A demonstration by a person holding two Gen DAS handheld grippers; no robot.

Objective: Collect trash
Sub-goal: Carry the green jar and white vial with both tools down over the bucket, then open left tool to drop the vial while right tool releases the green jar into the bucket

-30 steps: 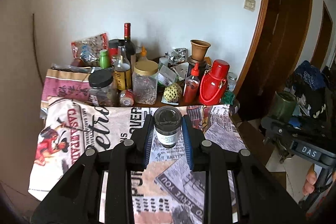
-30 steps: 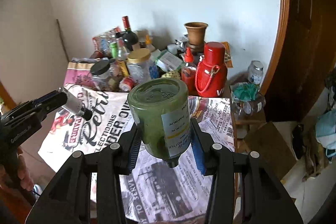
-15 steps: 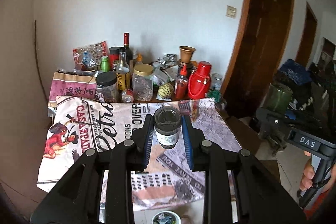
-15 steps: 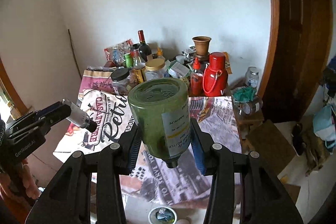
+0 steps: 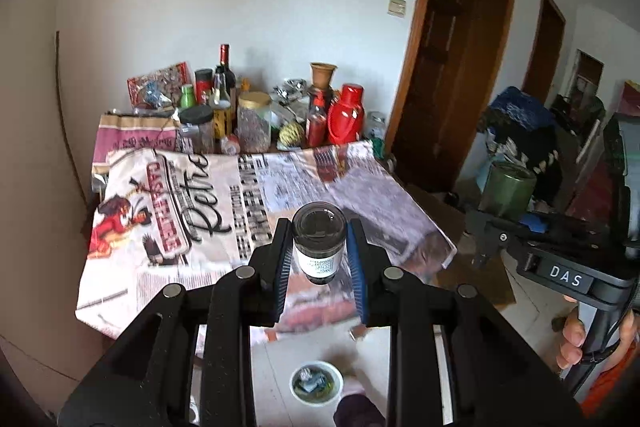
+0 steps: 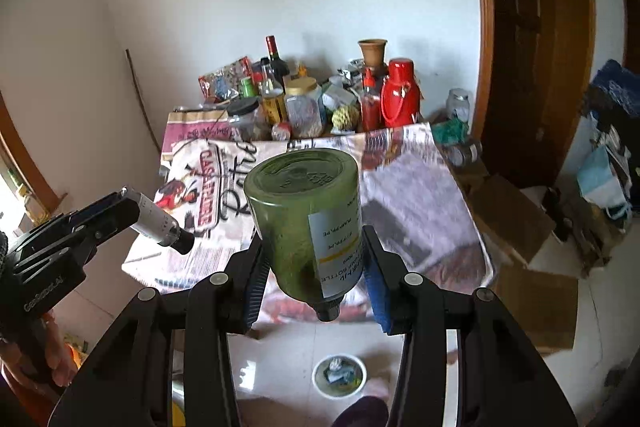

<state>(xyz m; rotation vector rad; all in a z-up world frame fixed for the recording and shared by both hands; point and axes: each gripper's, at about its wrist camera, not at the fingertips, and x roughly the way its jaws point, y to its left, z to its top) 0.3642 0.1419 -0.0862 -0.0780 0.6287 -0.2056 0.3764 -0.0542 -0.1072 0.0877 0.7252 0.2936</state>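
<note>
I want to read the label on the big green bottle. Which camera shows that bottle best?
The right wrist view: the green bottle fills the middle of the frame, clamped base-forward in the right gripper, with its white label facing the camera. The left wrist view shows it only small at the right edge, its label not visible.

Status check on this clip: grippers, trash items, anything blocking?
Left gripper shut on small dark bottle. Right gripper shut on green bottle. White bin on floor below, path unobstructed.
</note>
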